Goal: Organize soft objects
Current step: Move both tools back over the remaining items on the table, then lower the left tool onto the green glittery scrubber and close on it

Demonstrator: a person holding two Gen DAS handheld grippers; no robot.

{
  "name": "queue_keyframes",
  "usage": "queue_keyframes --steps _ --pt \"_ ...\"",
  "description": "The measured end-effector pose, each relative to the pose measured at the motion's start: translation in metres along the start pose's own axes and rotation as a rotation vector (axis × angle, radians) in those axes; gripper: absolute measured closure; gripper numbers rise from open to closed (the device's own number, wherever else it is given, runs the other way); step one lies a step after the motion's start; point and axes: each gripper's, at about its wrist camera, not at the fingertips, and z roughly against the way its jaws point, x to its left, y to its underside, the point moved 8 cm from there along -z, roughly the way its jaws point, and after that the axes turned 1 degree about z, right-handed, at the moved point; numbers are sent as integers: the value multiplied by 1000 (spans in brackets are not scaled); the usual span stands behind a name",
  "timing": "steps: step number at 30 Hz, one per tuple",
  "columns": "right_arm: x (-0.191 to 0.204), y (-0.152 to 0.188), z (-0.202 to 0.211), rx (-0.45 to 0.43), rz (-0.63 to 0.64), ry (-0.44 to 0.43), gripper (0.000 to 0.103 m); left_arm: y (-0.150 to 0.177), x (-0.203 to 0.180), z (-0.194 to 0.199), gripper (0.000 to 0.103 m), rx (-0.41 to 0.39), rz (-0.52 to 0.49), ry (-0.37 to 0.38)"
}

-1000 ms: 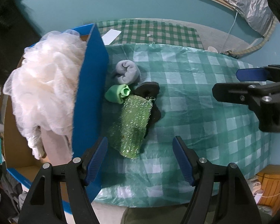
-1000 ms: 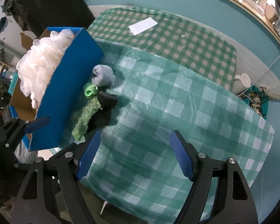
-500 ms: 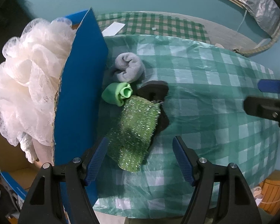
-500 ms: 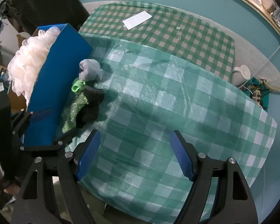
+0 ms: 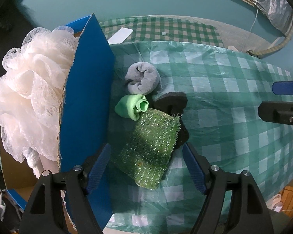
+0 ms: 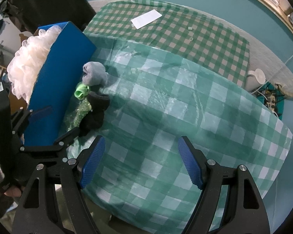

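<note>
Green glittery mesh scrubber lies beside the blue cardboard box, between the widening, untouching jaws of the left gripper. Right gripper, at three o'clock, gapes empty over checked tablecloth.

The black cloth lies mostly hidden under the green scrubber; the box runs off-frame at seven o'clock.

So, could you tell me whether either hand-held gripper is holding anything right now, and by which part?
Nothing is held. The left hand-held gripper is opening astride the green scrubber, pads not touching it; the right hand-held gripper is open over bare tablecloth.
</note>
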Motion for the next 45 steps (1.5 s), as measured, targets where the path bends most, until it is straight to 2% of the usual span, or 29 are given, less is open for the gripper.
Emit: queue_keyframes --steps 8,12,23,27,45 --pt "7 -7 -5 5 15 -16 25 -9 17 -7 25 0 10 -37" --pt "7 -7 -5 5 15 -18 25 -10 7 -6 25 15 24 38" --pt "-3 -3 -6 10 -3 -15 25 -6 -6 -26 25 68 39 27" --pt "-12 4 -4 13 -13 -8 25 -12 -8 -41 25 90 75 57" --pt "-59 34 9 13 -121 19 25 -18 -79 -47 25 94 -56 138"
